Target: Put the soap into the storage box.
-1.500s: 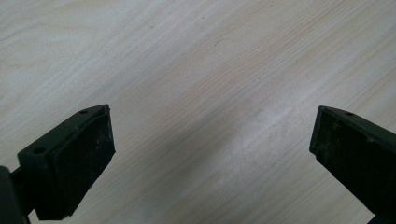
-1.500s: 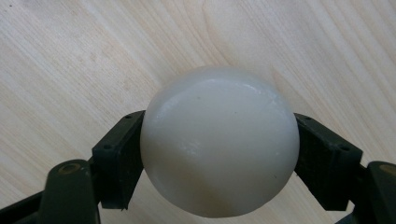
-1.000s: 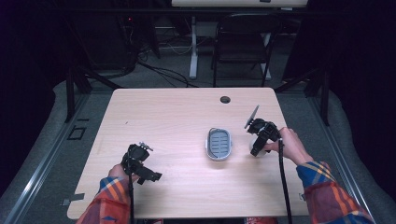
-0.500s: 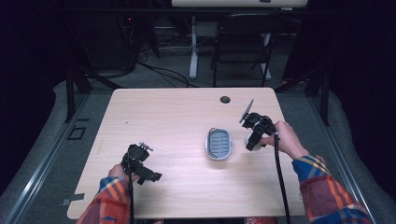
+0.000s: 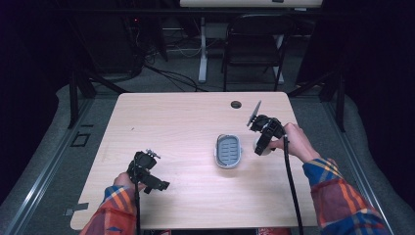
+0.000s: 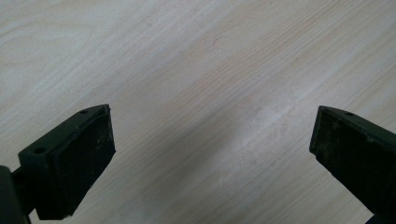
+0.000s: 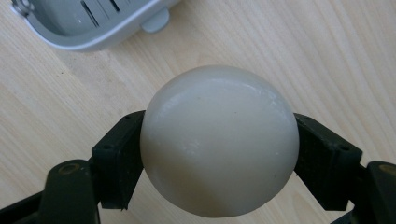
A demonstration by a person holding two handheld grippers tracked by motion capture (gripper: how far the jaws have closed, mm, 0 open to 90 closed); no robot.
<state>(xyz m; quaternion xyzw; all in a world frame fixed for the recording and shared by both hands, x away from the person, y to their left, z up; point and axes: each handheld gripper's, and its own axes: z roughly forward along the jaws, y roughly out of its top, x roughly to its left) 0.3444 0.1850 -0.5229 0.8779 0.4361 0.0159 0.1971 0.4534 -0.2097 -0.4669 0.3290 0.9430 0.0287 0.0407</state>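
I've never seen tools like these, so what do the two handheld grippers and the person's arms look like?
Both grippers, left gripper and right gripper, are black, each ending in two blocky black fingers with flat pads. A black cable trails from the right one, which carries a grey three-cornered plate. The person wears plaid sleeves in red, blue and yellow.

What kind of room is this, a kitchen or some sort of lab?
Probably a lab or recording studio, not a kitchen: a bare wooden table ringed by dark curtains, cables across the floor, and a folding chair behind it.
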